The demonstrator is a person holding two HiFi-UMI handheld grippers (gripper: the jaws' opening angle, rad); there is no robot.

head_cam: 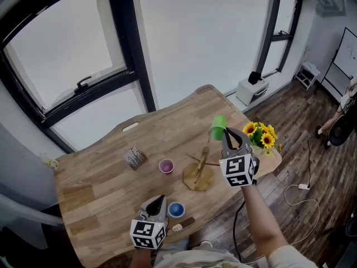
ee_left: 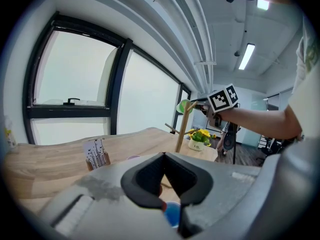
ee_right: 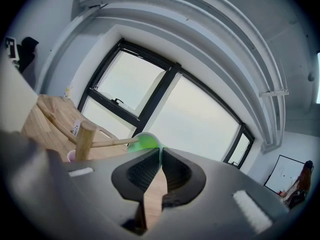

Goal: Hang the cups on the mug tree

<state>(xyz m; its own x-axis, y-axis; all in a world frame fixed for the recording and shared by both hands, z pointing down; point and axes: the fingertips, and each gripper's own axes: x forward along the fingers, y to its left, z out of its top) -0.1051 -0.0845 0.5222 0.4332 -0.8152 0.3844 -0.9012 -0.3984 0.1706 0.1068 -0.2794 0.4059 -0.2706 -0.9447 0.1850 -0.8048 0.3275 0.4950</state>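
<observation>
My right gripper (head_cam: 226, 134) is shut on a green cup (head_cam: 217, 126), held in the air just above and to the right of the wooden mug tree (head_cam: 199, 169). In the right gripper view the green cup (ee_right: 145, 142) sits at my jaw tips, and a peg (ee_right: 112, 143) of the tree post (ee_right: 85, 139) points at its side. My left gripper (head_cam: 158, 201) is shut and empty, low by the table's near edge. A blue cup (head_cam: 176, 209) stands just to its right. A pink cup (head_cam: 166, 166) stands left of the tree's base.
A small card holder (head_cam: 134, 157) stands left of the pink cup. A pot of sunflowers (head_cam: 262, 135) is at the table's right corner, close behind my right gripper. The wooden table (head_cam: 100, 188) ends near my left gripper.
</observation>
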